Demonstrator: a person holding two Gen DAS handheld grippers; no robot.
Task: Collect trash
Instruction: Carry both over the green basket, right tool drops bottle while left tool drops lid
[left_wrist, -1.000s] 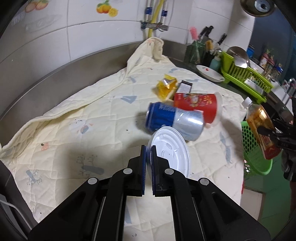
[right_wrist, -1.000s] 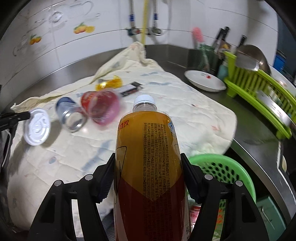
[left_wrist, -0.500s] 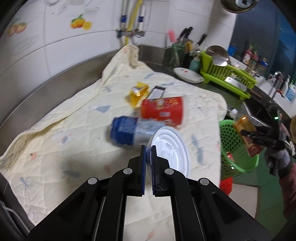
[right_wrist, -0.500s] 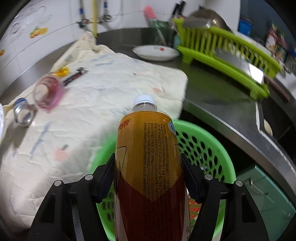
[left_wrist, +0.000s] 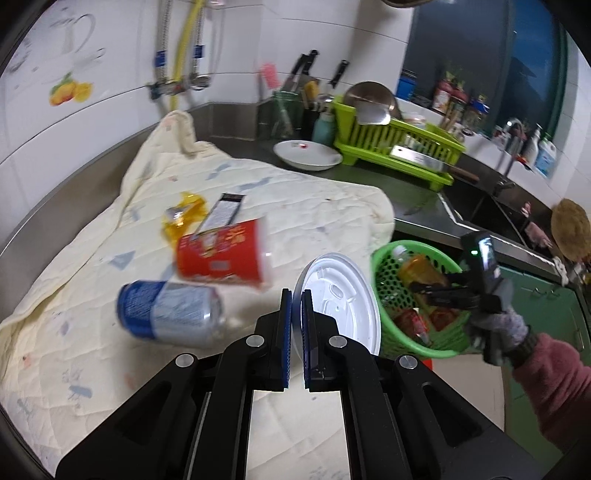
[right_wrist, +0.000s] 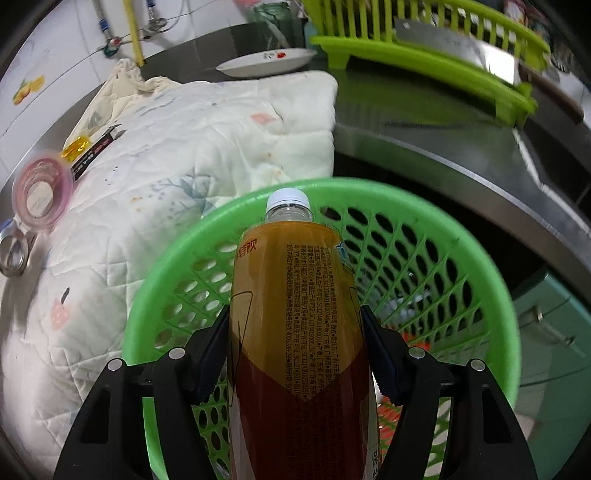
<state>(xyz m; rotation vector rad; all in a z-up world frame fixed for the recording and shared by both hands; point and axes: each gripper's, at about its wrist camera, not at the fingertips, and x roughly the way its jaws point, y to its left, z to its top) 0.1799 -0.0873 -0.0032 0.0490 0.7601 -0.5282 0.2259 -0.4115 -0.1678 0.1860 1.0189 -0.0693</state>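
Note:
My left gripper (left_wrist: 296, 295) is shut on the edge of a white plastic lid (left_wrist: 341, 295), held above the quilt. My right gripper (right_wrist: 295, 325) is shut on a tea bottle (right_wrist: 295, 332) with an orange and red label, held inside the rim of the green basket (right_wrist: 476, 243). The left wrist view shows that bottle (left_wrist: 419, 271), the right gripper (left_wrist: 436, 290) and the basket (left_wrist: 380, 266) with wrappers inside. A red paper cup (left_wrist: 221, 254), a blue can (left_wrist: 170, 314), a yellow wrapper (left_wrist: 183, 218) and a dark sachet (left_wrist: 223, 212) lie on the quilt.
The cream quilt (left_wrist: 92, 280) covers the steel counter. A white plate (left_wrist: 306, 155), a green dish rack (left_wrist: 399, 147) and a knife holder (left_wrist: 291, 110) stand behind it. A sink (left_wrist: 491, 210) is at the right. The basket hangs beyond the counter's edge.
My right gripper has carried the bottle from above the quilt down into the green basket. My left gripper has swung right with the lid, towards the basket.

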